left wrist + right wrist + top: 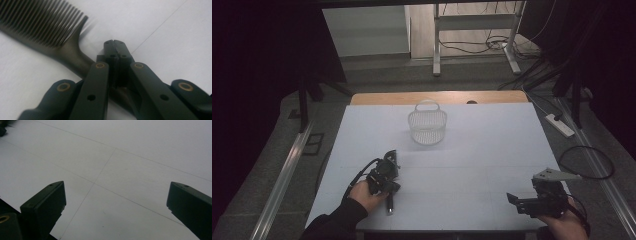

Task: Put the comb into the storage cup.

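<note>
A dark comb [50,32] lies on the white table, its teeth at the upper left of the left gripper view. Its handle [80,63] runs under my left gripper [115,43], whose jaws are shut with their tips touching and nothing between the tips. In the high view that gripper [390,156] sits at the front left of the table, and one end of the comb [389,204] pokes out beside the hand. My right gripper [512,198] stands open near the front right edge, over bare table [110,185].
A white wire basket [427,126] with a handle stands upright at the back middle of the table. The wooden table edge [377,98] shows behind the white sheet. A power strip [560,124] and cables [587,162] lie on the floor to the right.
</note>
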Demonstrator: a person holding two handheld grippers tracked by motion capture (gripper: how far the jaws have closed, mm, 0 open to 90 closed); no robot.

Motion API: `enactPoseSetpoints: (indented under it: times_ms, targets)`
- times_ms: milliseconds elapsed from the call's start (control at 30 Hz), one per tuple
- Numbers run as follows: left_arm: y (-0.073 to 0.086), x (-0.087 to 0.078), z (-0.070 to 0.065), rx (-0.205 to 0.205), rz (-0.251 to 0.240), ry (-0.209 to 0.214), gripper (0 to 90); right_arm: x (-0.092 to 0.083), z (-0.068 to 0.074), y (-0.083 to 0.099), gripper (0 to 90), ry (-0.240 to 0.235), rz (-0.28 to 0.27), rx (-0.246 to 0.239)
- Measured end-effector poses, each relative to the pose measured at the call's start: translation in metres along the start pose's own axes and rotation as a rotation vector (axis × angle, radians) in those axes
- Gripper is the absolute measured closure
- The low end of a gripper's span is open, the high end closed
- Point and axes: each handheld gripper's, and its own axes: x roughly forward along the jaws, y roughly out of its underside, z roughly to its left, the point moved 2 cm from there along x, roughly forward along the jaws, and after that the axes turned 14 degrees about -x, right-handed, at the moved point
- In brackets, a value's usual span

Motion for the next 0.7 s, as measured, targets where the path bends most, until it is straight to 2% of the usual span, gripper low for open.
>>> enactPoseSetpoints:
  times_ms: [500,700]
  targets:
    - [0.016,-0.011,0.022,-0.066,0.014,-0.039,89.0,0.000,0.000,0.000,2.8,0.001,0.001,0.001]
    - [0.021,-0.016,0.038,-0.101,0.007,-0.045,89.0,0.000,0.000,0.000,2.9,0.001,0.001,0.001]
